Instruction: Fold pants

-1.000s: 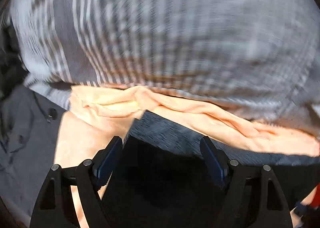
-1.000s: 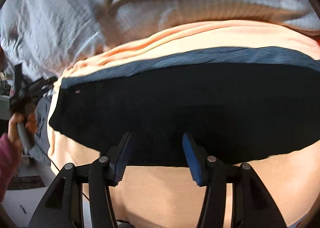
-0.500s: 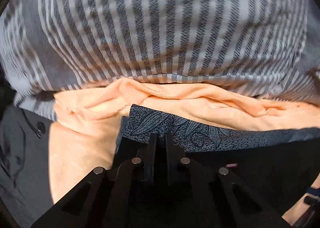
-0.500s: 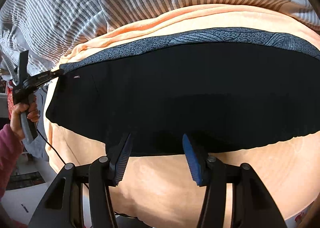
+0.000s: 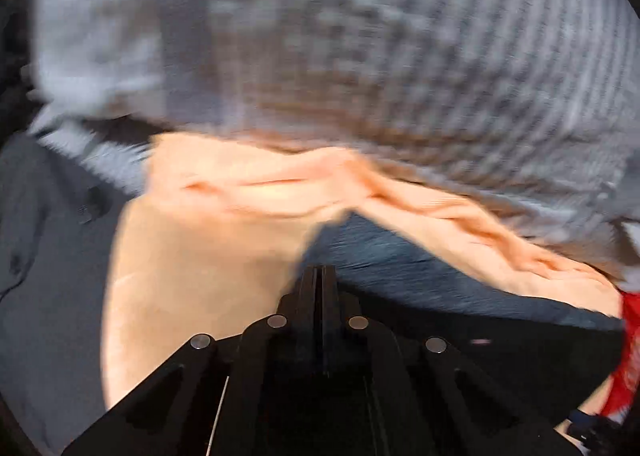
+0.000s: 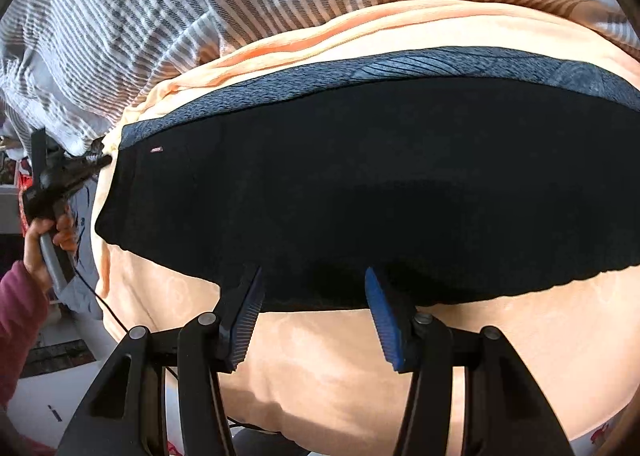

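- One pair of pants [image 6: 360,184], black with a patterned blue waistband, lies flat on one peach blanket [image 6: 340,376].
- My left gripper [image 5: 319,276] has its jaws pressed together at the pants' waistband corner; I cannot tell if cloth is pinched.
- My right gripper [image 6: 314,316] gapes wide over the pants' near edge.
- One striped sheet [image 6: 140,28] lies beyond the pants.

No writing, brand, number or sign can be read in either view. The only candidate is a small reddish tag [image 6: 155,150] sewn on the black pants [image 6: 360,184] just below the patterned waistband [image 6: 400,72] near its left end; its marking is too small to make out. In the left wrist view the same tag [image 5: 480,341] is a blurred pinkish smear.
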`<state>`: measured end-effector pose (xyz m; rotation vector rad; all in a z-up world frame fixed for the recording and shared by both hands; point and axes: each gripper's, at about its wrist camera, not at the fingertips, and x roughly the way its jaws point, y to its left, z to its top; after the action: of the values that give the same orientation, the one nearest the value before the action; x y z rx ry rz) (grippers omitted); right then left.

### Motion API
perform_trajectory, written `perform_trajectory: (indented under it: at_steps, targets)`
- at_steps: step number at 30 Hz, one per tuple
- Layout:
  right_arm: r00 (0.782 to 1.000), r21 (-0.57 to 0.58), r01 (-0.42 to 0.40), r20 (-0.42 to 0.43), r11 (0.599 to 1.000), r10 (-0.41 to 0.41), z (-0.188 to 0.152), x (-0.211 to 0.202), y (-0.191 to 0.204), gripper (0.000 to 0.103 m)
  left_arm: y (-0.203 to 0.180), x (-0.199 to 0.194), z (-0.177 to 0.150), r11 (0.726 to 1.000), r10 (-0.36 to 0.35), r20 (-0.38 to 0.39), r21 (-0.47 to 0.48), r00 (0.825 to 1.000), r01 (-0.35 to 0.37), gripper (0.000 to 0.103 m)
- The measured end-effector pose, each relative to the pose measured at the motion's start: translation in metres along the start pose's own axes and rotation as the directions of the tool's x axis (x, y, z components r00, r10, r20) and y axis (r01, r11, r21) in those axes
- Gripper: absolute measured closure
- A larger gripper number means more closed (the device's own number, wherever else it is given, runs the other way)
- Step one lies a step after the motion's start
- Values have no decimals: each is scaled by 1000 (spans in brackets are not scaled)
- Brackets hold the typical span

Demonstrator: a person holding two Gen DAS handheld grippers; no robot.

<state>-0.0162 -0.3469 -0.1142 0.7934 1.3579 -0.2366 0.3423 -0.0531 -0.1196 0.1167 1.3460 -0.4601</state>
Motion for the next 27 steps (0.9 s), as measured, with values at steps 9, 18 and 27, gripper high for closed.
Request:
perform_trajectory:
  at_steps: [9, 18, 27]
  targets:
    - [1000, -22, -23, 5, 999, 23, 3, -1, 11, 47, -3, 19, 37, 996, -46, -64, 76, 997, 51, 102]
    - [999, -26, -6, 37, 1000, 7, 12, 0, 16, 47, -35, 0, 50, 976, -36, -54, 214, 998, 47, 102]
    - [995, -266, 62, 92, 962, -39, 90, 19, 69, 47, -127, 5, -3, 911, -95, -132, 388, 987, 140, 102]
